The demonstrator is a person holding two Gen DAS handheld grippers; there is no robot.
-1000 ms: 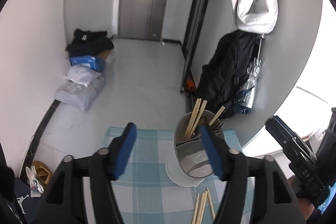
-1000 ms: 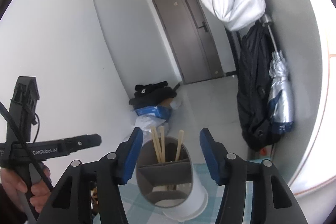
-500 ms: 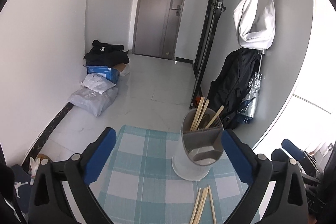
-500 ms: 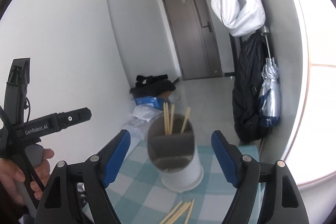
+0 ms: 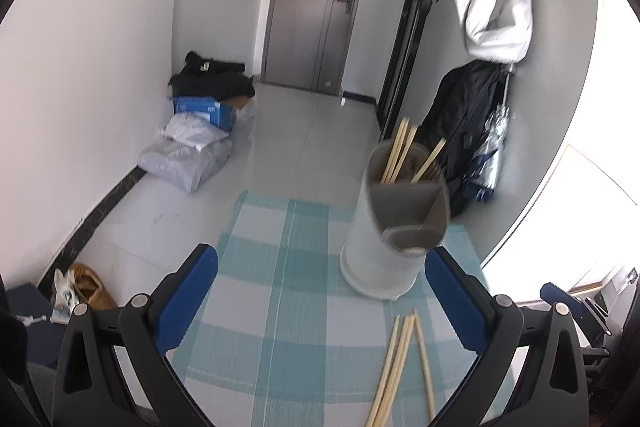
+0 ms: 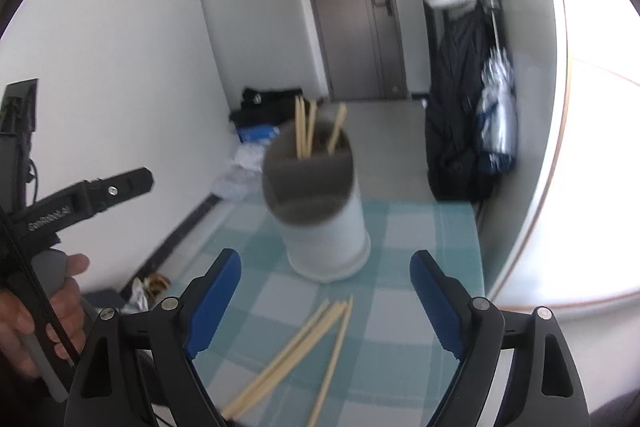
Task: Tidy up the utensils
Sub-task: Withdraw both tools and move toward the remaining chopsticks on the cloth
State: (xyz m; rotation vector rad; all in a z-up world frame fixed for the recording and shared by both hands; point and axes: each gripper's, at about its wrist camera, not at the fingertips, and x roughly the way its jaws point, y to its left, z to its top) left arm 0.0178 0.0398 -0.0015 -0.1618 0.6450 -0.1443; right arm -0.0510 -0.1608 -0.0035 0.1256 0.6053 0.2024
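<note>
A grey-and-white utensil holder [image 5: 394,227] stands on the teal checked tablecloth [image 5: 280,267], with a few wooden chopsticks [image 5: 400,155] upright in its back compartment. More loose chopsticks [image 5: 404,359] lie on the cloth in front of it. My left gripper [image 5: 320,291] hovers over the cloth, open wide, with nothing in its jaws. In the right wrist view the holder [image 6: 320,215] is ahead and the loose chopsticks [image 6: 312,335] lie below my right gripper [image 6: 326,291]. Its jaws are opening and hold nothing. A hand [image 6: 40,307] holds the left gripper's body [image 6: 92,199] at the left.
The cloth's far edge lies just behind the holder, with floor beyond. Bags and a blue box [image 5: 200,131] sit by the left wall. A dark coat [image 5: 464,123], a folded umbrella [image 5: 492,155] and a white bag [image 5: 496,15] hang at the right, near a grey door [image 5: 316,7].
Both grippers opened wider and drew back and down from the holder. The holder now looks farther off, and the loose chopsticks on the cloth have come more fully into both views.
</note>
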